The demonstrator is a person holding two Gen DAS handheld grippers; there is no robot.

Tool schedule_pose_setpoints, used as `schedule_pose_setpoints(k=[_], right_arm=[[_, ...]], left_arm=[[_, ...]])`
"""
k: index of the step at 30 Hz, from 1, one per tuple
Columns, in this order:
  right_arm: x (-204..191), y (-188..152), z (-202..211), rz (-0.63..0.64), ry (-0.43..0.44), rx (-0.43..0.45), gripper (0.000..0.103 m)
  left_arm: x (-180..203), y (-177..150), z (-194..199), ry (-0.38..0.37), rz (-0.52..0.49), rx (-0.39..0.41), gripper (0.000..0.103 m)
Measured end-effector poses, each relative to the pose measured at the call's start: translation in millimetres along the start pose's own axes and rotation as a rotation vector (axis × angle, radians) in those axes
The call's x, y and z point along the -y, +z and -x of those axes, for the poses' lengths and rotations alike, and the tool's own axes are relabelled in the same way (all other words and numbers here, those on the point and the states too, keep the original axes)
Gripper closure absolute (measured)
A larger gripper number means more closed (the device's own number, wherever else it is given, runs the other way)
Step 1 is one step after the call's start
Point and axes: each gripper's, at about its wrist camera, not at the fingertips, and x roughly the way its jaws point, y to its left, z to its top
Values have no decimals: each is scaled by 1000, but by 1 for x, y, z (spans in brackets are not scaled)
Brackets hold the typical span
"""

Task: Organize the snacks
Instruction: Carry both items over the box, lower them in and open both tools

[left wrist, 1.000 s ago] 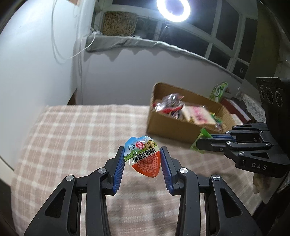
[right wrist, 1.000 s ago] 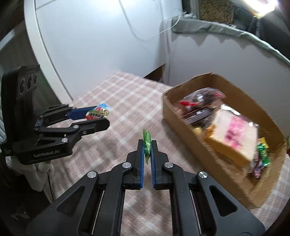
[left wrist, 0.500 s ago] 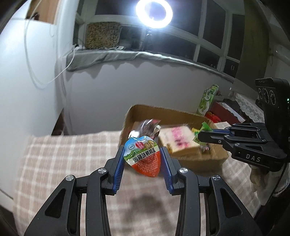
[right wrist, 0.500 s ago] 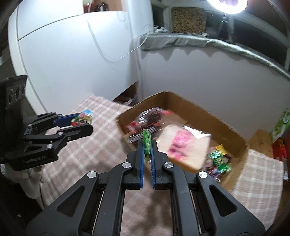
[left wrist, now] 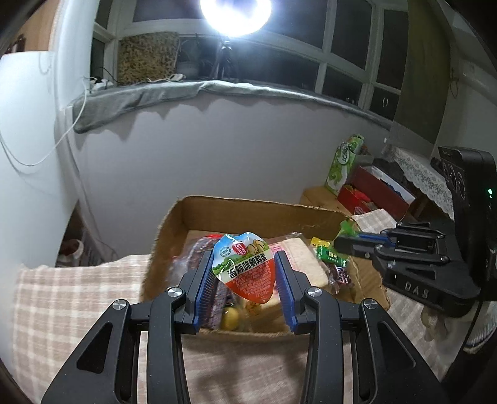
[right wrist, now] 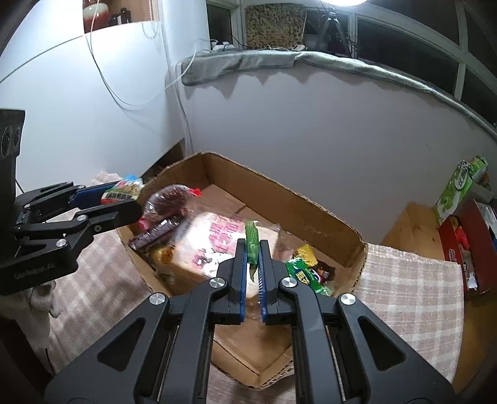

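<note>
Right gripper (right wrist: 252, 245) pinches green packet (right wrist: 251, 237) (edge-on).

Ahead of me, a pale wall (left wrist: 217, 155) runs beneath a dark-paned window (left wrist: 341, 71). A ring light (left wrist: 236, 12) glares above the sill, where grey cloth (right wrist: 248, 62) drapes. A white cable (right wrist: 124, 93) hangs left of the cloth.

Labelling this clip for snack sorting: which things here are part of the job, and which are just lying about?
Part of the job:
- quail egg packet in left gripper
- green packet in right gripper
- cardboard box
- wrapped bread inside

Lying about:
- grey cloth on sill
- green carton
- red box
</note>
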Motion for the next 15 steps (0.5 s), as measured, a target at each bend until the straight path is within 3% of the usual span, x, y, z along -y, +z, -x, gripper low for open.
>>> schedule_pose_setpoints(k=[2, 4, 6, 15], right_arm=[[2, -2, 0, -2, -11, 4, 94], [4, -3, 3, -2, -22, 12, 75], [5, -3, 6, -7, -33, 32, 51], [-5, -4, 25, -1, -28, 69, 50]], left_arm=[[5, -1, -3, 10, -17, -6, 63], [6, -1, -2, 17, -14, -3, 59], [4, -1, 0, 23, -8, 3, 57], [2, 2, 23, 39, 10, 61, 56]])
